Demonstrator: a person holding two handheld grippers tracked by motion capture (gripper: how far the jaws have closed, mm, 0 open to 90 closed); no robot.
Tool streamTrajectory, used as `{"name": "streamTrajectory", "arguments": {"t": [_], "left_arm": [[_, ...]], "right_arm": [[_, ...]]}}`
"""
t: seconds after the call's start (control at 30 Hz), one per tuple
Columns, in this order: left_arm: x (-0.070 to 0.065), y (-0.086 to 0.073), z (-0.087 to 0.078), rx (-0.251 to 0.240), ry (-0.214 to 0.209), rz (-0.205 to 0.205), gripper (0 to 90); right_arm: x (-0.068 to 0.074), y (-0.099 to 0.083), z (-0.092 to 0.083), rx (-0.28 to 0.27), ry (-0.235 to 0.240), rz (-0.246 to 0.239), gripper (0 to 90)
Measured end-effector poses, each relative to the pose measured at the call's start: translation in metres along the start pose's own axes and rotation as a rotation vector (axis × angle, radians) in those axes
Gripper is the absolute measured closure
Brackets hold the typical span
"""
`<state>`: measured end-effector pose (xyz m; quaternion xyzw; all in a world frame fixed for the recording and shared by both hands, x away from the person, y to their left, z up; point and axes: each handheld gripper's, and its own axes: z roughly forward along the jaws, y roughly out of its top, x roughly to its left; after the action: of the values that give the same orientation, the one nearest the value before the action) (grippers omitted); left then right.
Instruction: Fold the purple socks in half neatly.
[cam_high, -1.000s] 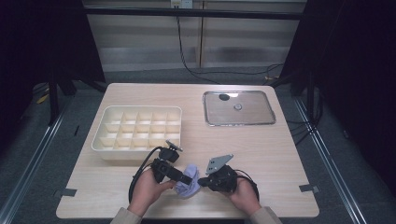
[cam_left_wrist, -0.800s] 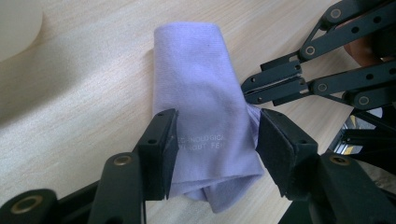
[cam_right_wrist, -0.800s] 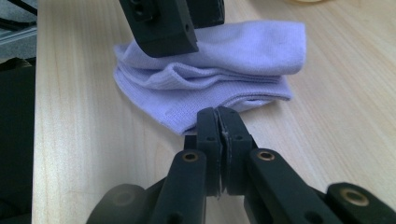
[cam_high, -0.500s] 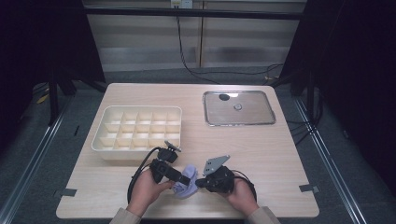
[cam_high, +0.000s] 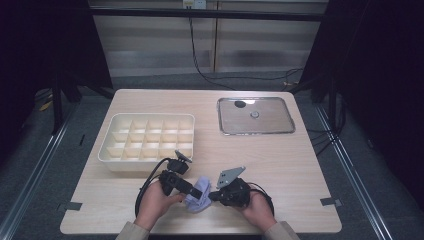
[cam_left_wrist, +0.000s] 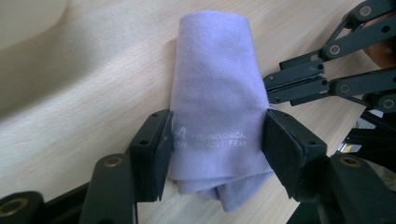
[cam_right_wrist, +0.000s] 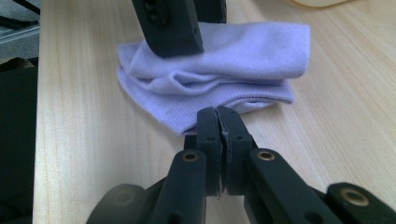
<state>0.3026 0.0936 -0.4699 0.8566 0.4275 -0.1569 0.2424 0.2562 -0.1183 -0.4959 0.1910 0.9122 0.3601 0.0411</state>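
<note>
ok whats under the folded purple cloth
The cloth lies on the bare wooden table; pale wood shows all round it. The patch directly beneath is covered, and so are the inner folds. The left tongs straddle it, their jaws just opening; the right tongs pinch its edge.

This looks like a lab or test room. A plain wooden table (cam_high: 300, 165) stands on a grey floor with dark curtains (cam_high: 385, 75) at 3 and 9 o'clock. Black cables (cam_high: 200, 60) run along the floor at 12 o'clock. Tape marks (cam_high: 330, 201) sit at the table's corners.
</note>
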Motion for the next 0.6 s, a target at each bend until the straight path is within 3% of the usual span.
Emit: {"name": "streamTrajectory", "arguments": {"t": [0.23,0.3,0.6], "left_arm": [[-0.004,0.0,0.008,0.004,-0.001,0.004,40.0],[-0.006,0.001,0.009,0.003,0.017,0.014,40.2],[-0.014,0.001,0.013,-0.008,0.043,0.034,46.5]], "right_arm": [[0.001,0.001,0.001,-0.005,-0.002,-0.003,88.1],[0.002,0.001,0.001,-0.004,-0.003,0.001,88.3],[0.004,0.001,0.002,-0.007,-0.008,-0.009,88.5]]}}
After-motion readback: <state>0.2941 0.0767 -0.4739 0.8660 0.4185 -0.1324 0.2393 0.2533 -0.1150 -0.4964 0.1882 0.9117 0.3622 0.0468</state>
